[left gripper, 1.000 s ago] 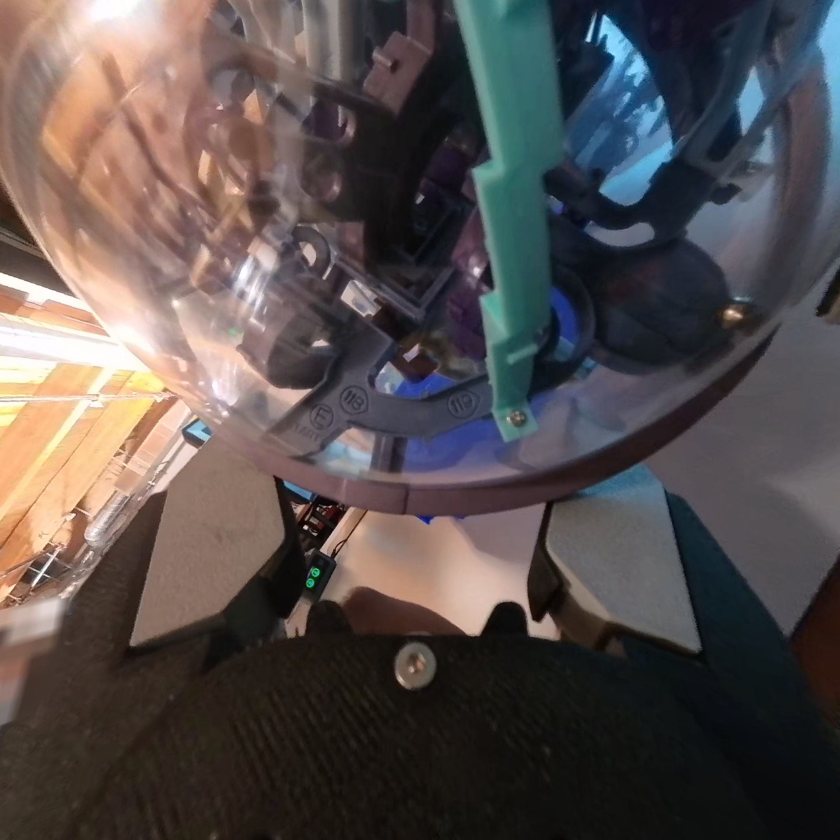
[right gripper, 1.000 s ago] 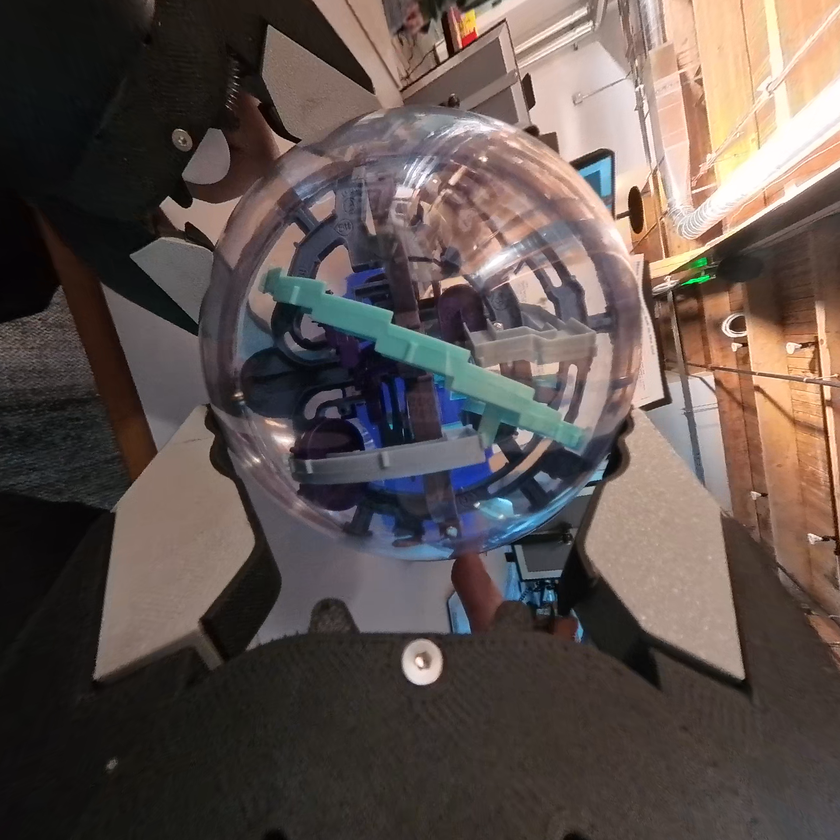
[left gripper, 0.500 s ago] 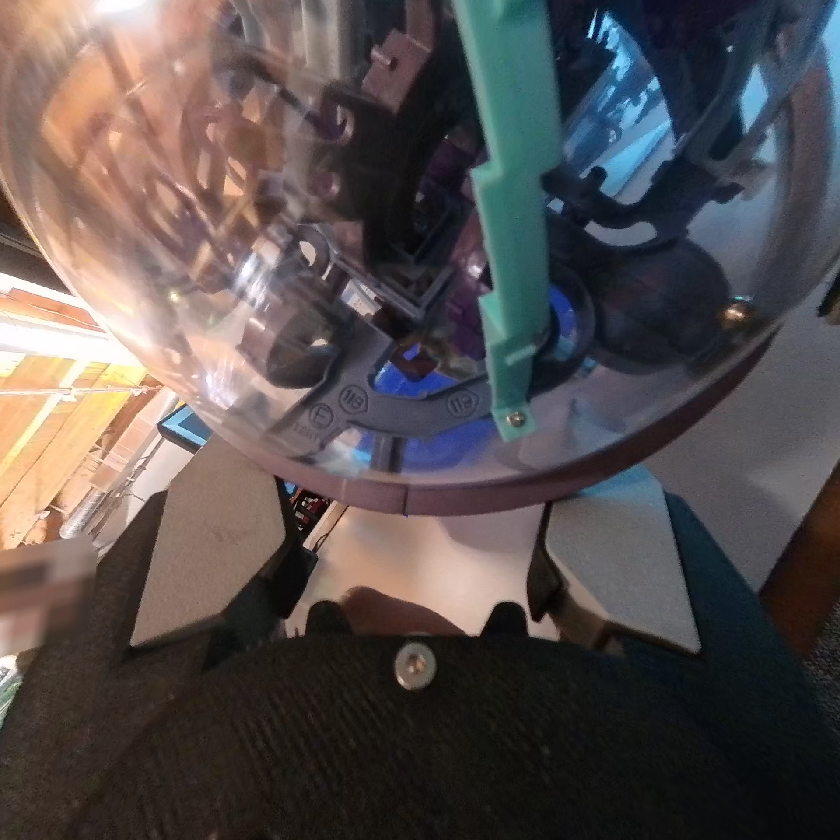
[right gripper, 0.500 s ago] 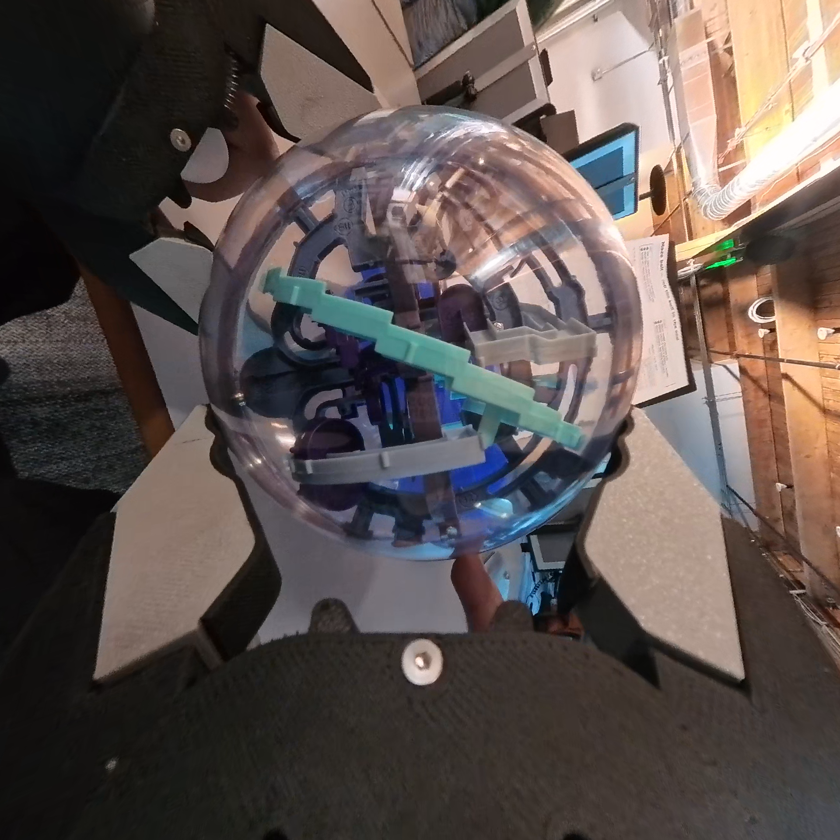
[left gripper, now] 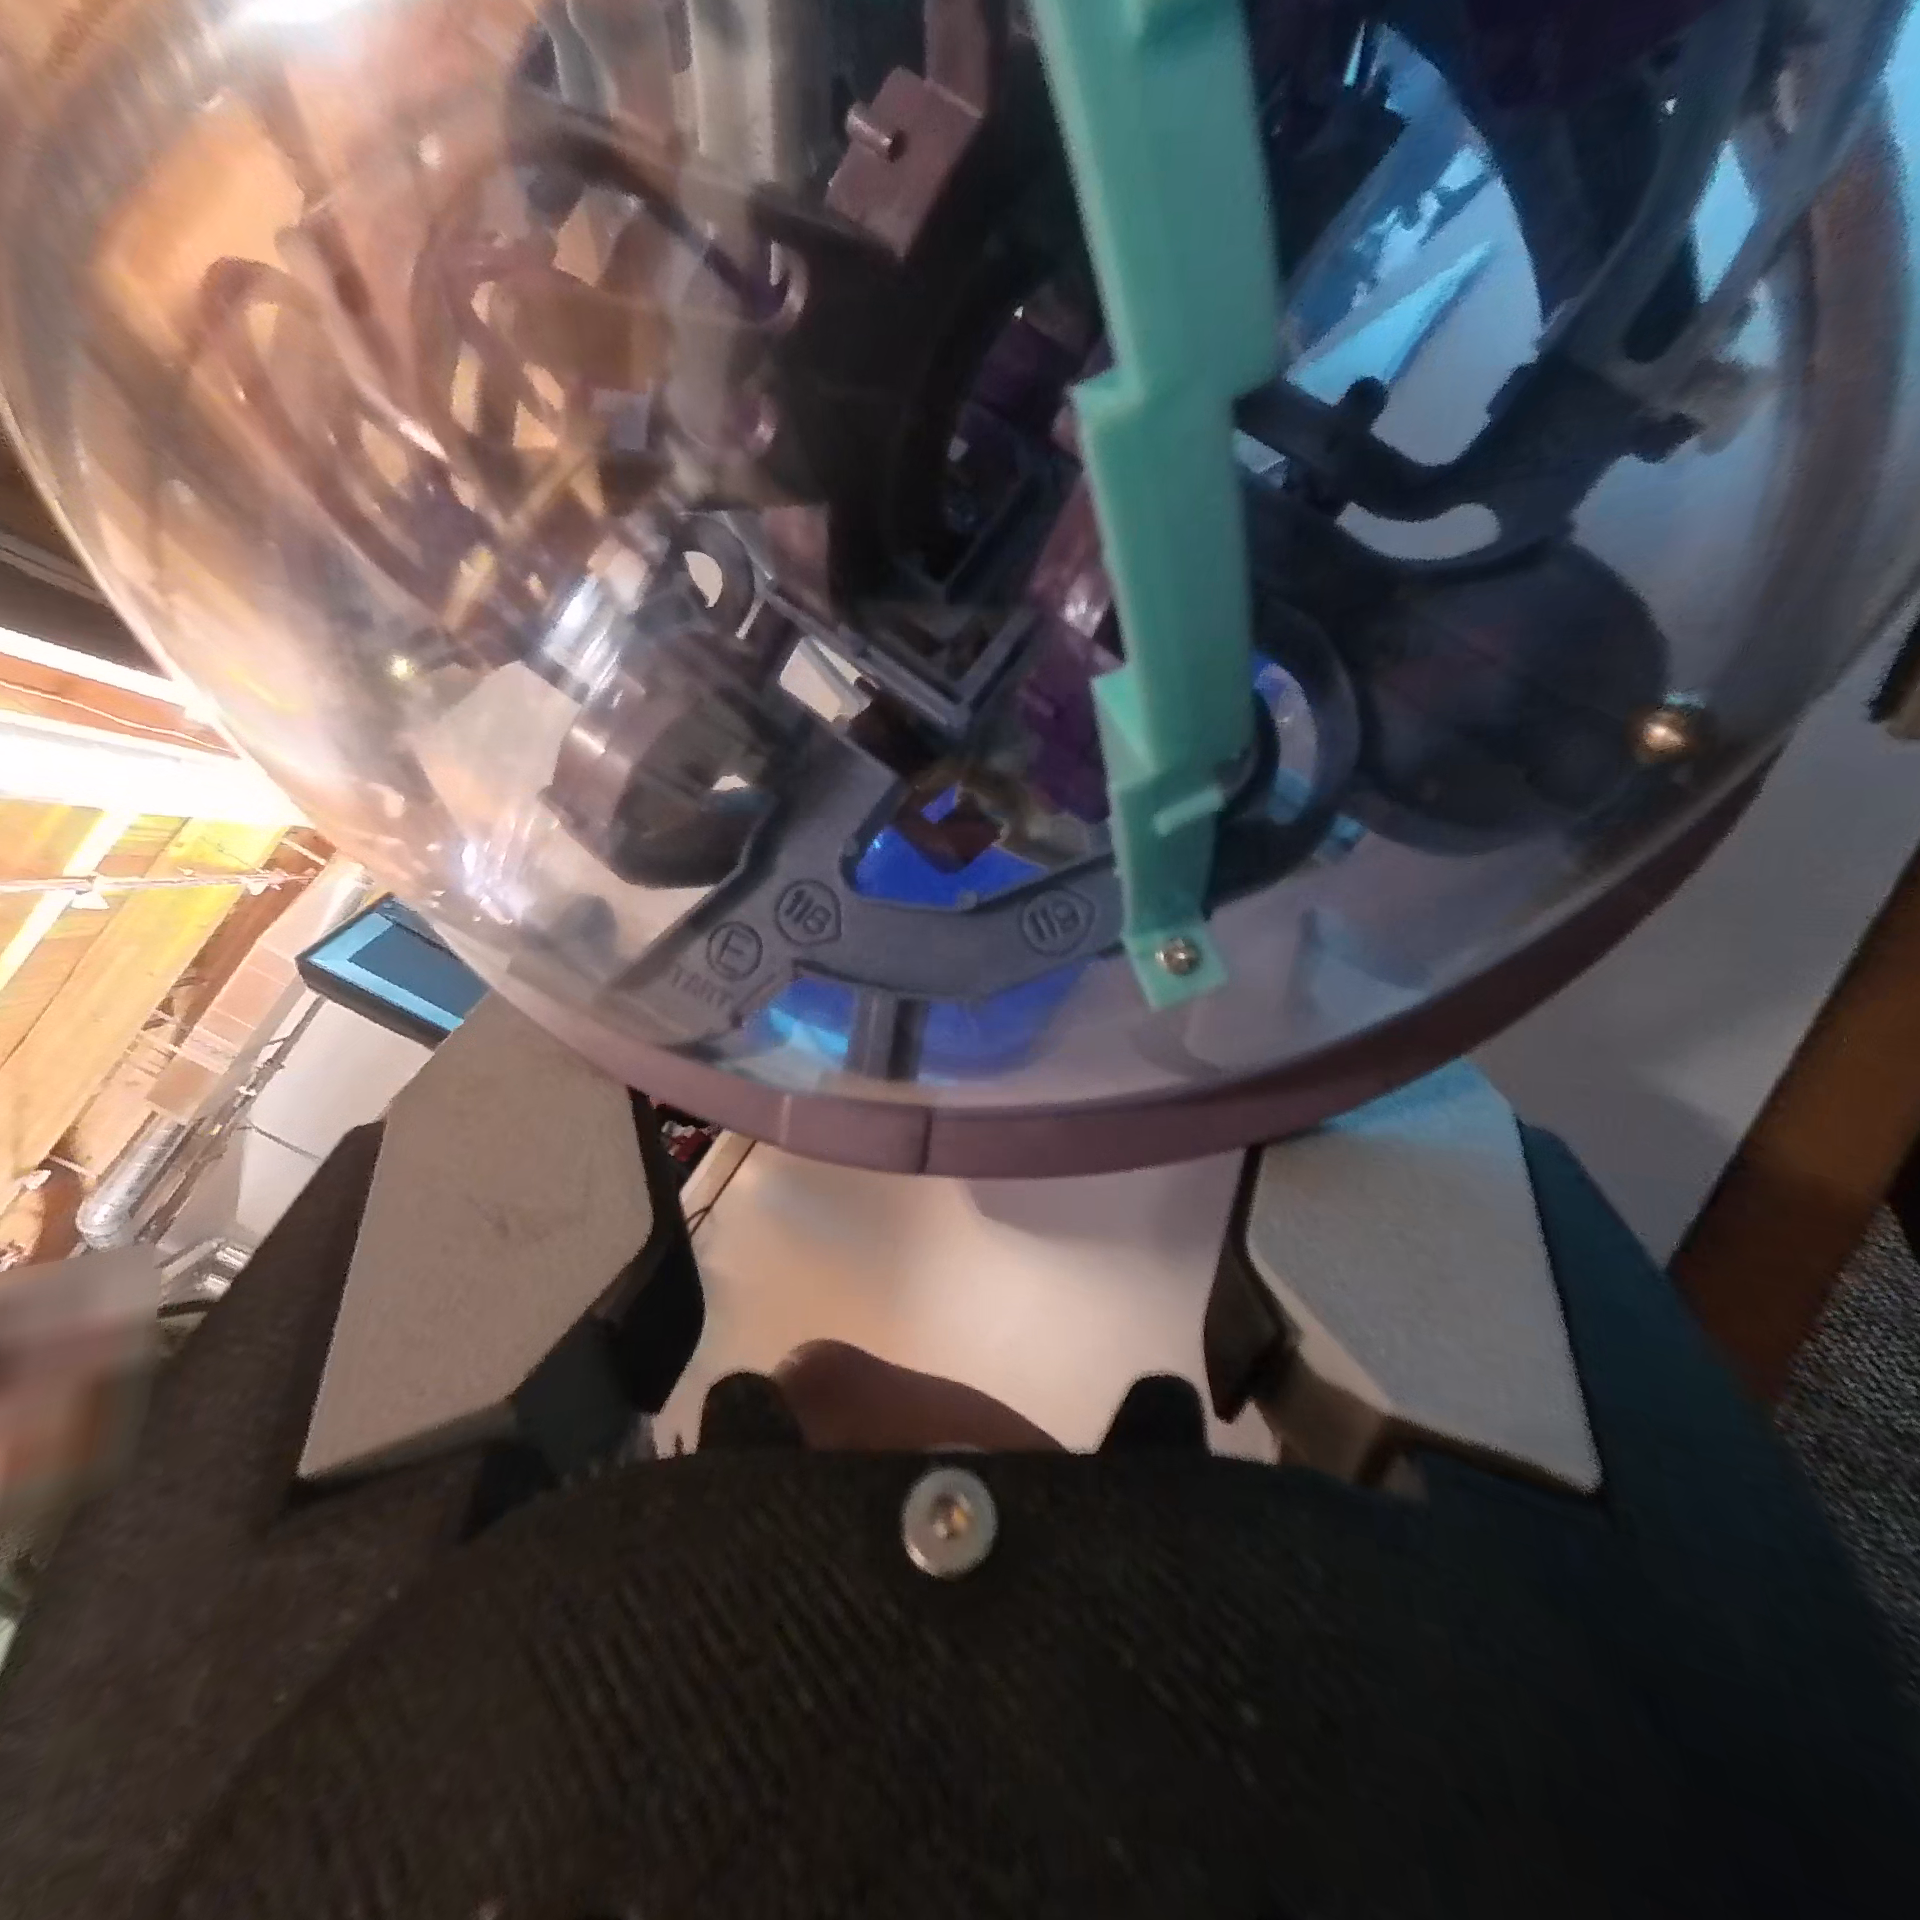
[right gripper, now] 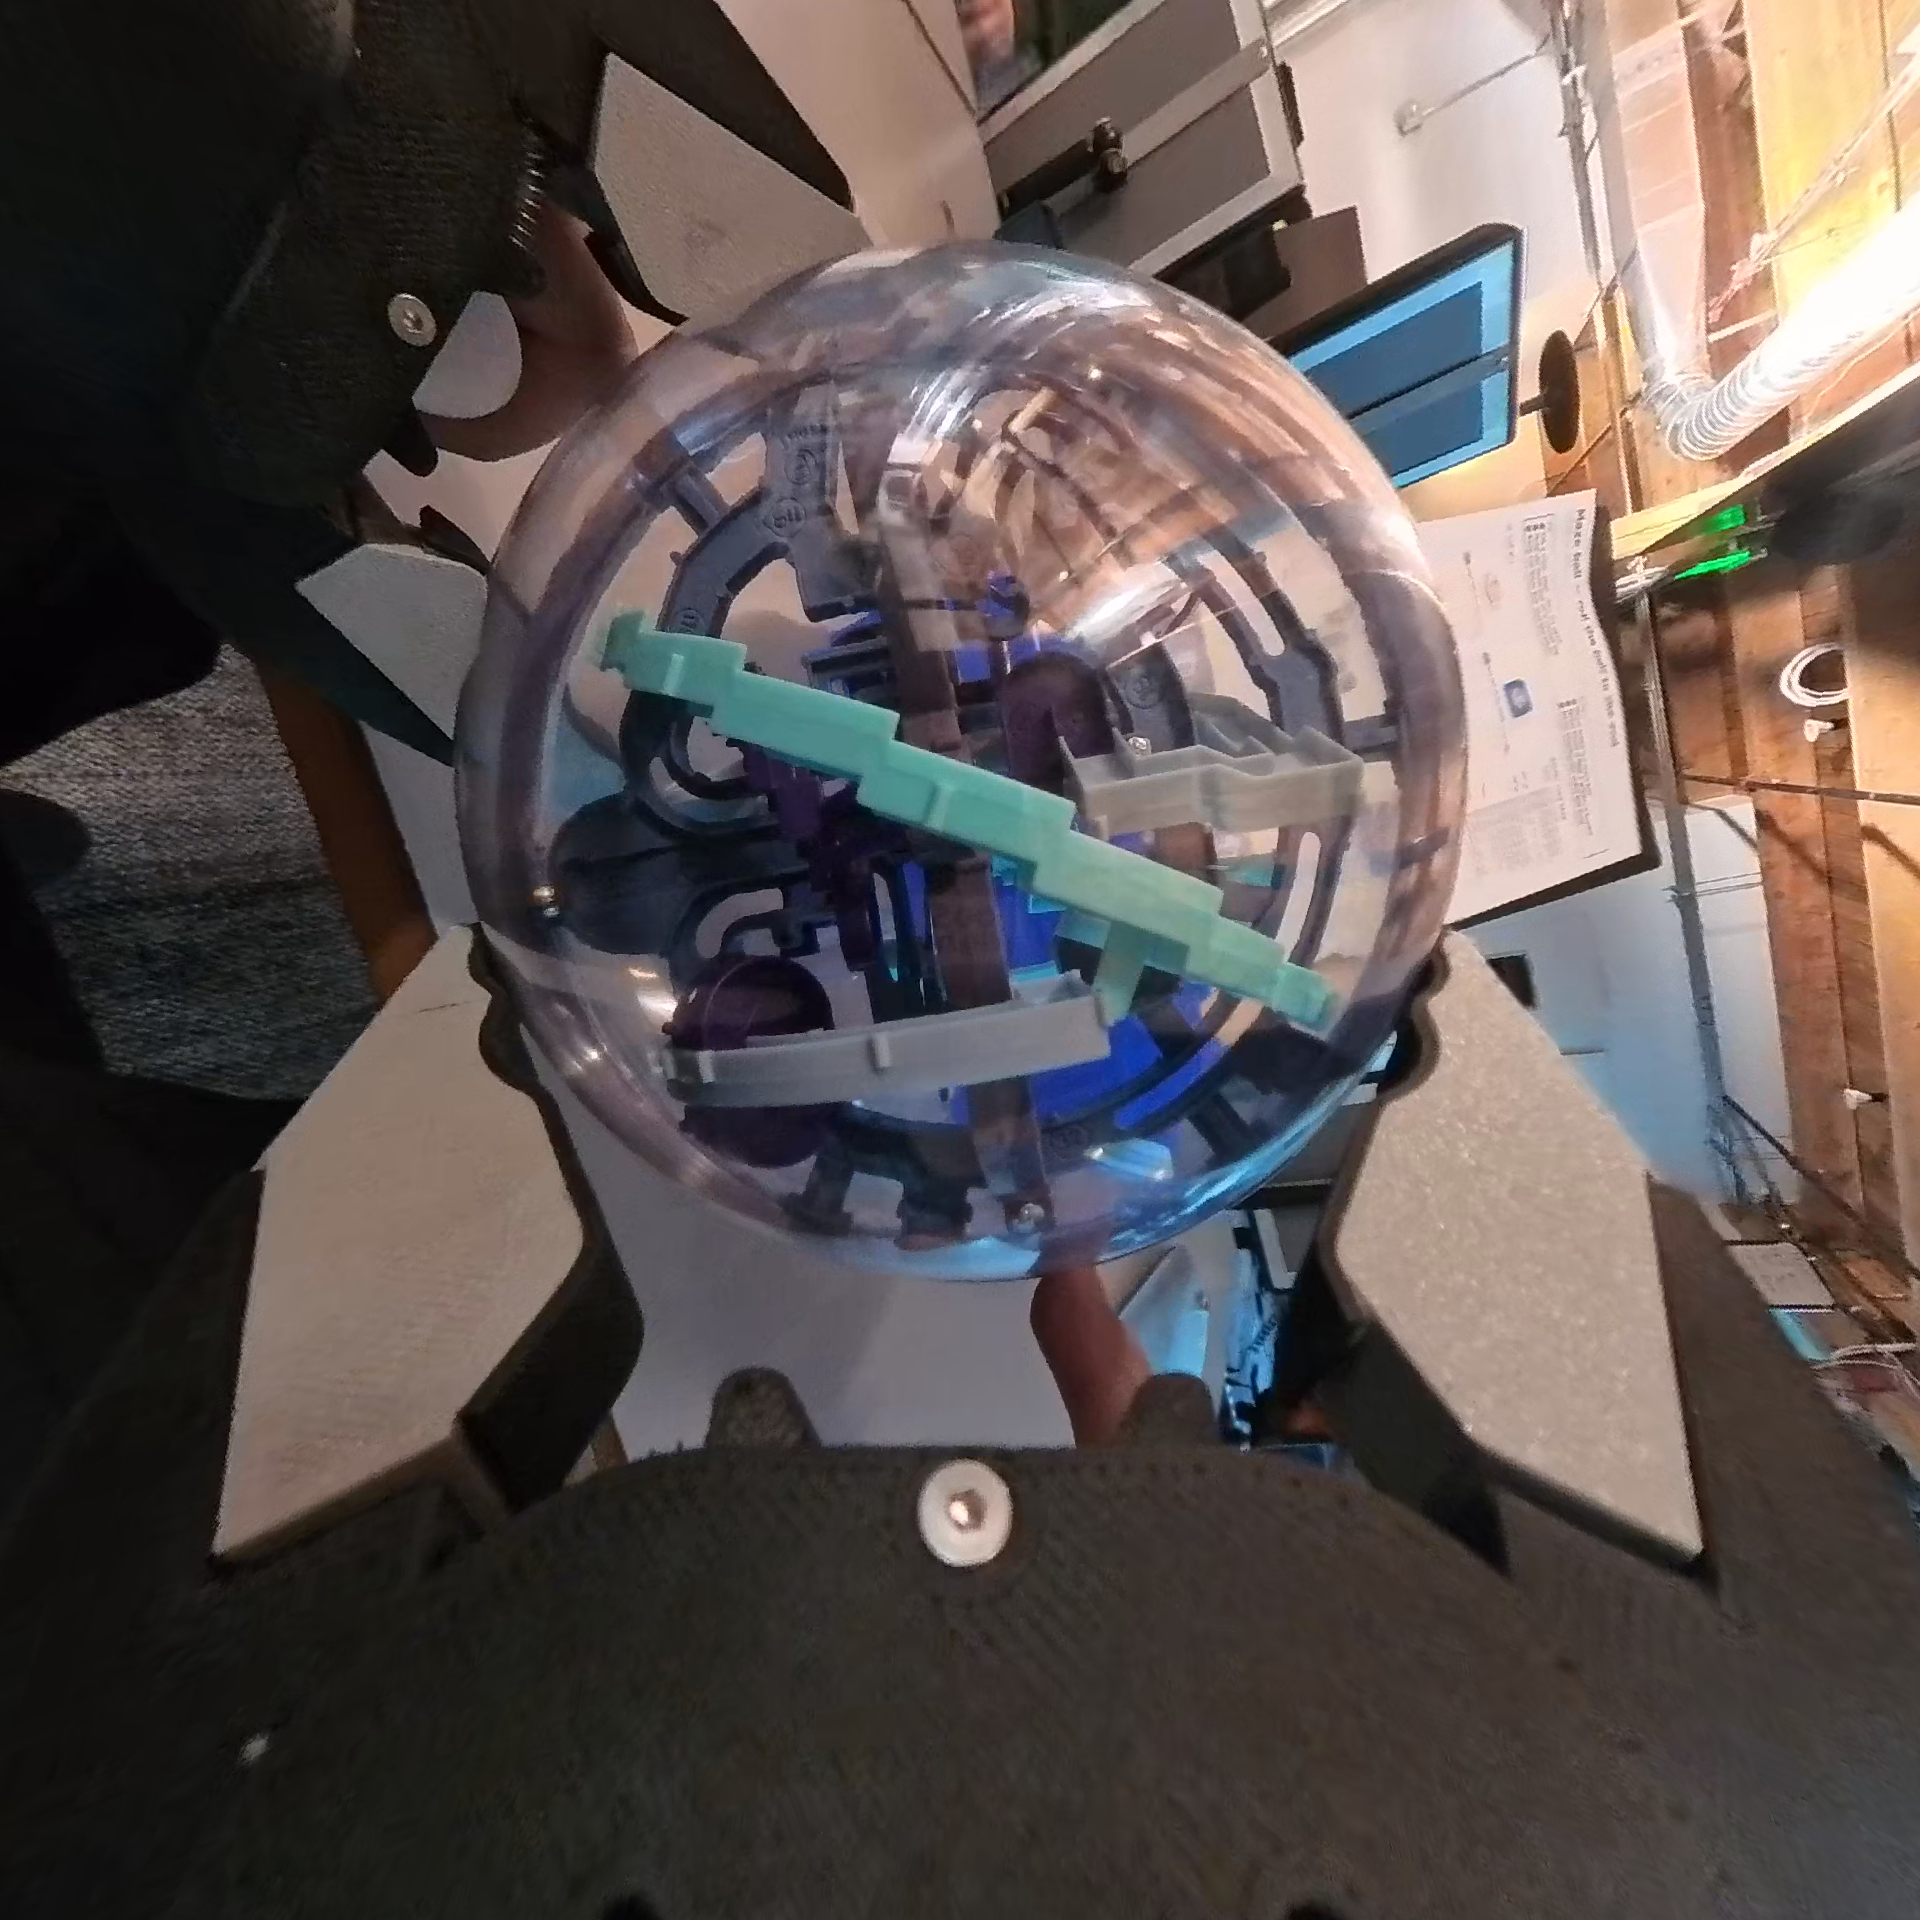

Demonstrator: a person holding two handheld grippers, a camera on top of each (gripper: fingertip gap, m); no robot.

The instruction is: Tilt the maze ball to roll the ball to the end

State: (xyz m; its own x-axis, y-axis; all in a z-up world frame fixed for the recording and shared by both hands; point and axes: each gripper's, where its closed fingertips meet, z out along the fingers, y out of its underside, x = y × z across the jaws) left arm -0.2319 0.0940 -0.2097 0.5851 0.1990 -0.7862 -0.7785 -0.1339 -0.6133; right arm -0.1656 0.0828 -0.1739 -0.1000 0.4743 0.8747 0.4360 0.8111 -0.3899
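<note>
Two tools are set against the maze ball (right gripper: 961, 769), a clear sphere with teal, grey and purple tracks inside, which is carried in the air between them, not resting on any counter. The right tool (right gripper: 956, 997) is spread wide, its two pads pressed against opposite flanks of the sphere's lower half, so that the whole shell can be rolled with the wrist. The left tool (left gripper: 940, 1112) is met by the sphere's dark seam band across its fingertips (left gripper: 499, 1164); from the right wrist view it is seen at the sphere's upper left side, apparently as a second support against slipping. Whether its pads truly clamp cannot be told. The small steel ball (left gripper: 1662, 732) is seen lying against the shell near the seam.
</note>
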